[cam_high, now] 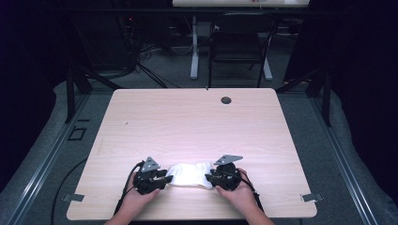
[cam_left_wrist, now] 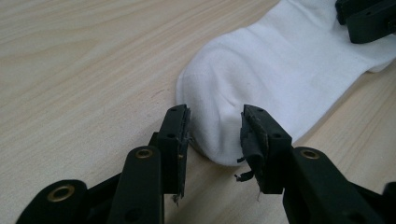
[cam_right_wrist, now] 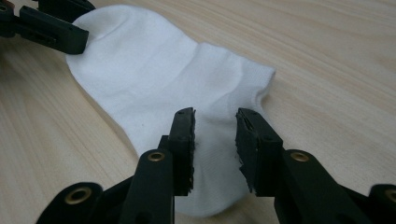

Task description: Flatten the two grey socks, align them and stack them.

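A white sock [cam_high: 187, 174] lies flat on the wooden table [cam_high: 197, 122] near its front edge, stretched left to right. My left gripper [cam_high: 165, 177] is at the sock's left end. Its jaws stand apart on either side of the rounded end [cam_left_wrist: 219, 116] of the sock, and the pads do not pinch it. My right gripper [cam_high: 208, 178] is at the other end, also open, with the sock's edge [cam_right_wrist: 215, 154] lying between its jaws. In each gripper view the other gripper's black jaws [cam_left_wrist: 366, 18] [cam_right_wrist: 51, 25] rest at the far end of the sock.
A round cable hole [cam_high: 226, 100] sits near the table's far edge. Metal clips [cam_high: 75, 198] [cam_high: 312, 197] stick out at the front corners. Beyond the table stand a dark chair [cam_high: 237, 47] and a white desk leg [cam_high: 194, 47].
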{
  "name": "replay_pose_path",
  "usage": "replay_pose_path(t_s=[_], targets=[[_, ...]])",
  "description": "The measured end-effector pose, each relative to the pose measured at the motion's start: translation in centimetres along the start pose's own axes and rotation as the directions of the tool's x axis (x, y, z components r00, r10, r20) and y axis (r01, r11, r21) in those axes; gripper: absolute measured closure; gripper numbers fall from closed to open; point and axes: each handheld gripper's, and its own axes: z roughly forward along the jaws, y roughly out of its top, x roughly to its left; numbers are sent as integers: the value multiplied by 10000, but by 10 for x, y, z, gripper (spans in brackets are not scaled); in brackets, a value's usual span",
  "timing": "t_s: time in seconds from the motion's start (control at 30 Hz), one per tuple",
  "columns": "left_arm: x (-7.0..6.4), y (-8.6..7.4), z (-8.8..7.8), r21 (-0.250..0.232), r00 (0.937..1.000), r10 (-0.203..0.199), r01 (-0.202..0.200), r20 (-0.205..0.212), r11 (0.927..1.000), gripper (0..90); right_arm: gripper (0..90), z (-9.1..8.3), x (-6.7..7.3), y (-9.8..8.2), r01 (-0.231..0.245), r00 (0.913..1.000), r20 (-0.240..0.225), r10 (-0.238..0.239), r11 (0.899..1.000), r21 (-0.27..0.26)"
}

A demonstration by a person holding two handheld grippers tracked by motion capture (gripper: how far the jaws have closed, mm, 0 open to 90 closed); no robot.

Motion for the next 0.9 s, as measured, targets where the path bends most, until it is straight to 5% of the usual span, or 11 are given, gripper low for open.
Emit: replay_pose_path(t_s=[0.37,0.9], targets=[[3,2,-9,-222,9999,-166,167,40,9996,590,644,-8,2,1,-68,9998,-163,62,9993,-362],[22,2,-33,-1043,9971,-748,729,-140,9919,518,587,-27,-7,0,-122,9996,237,150,9937,-1117]])
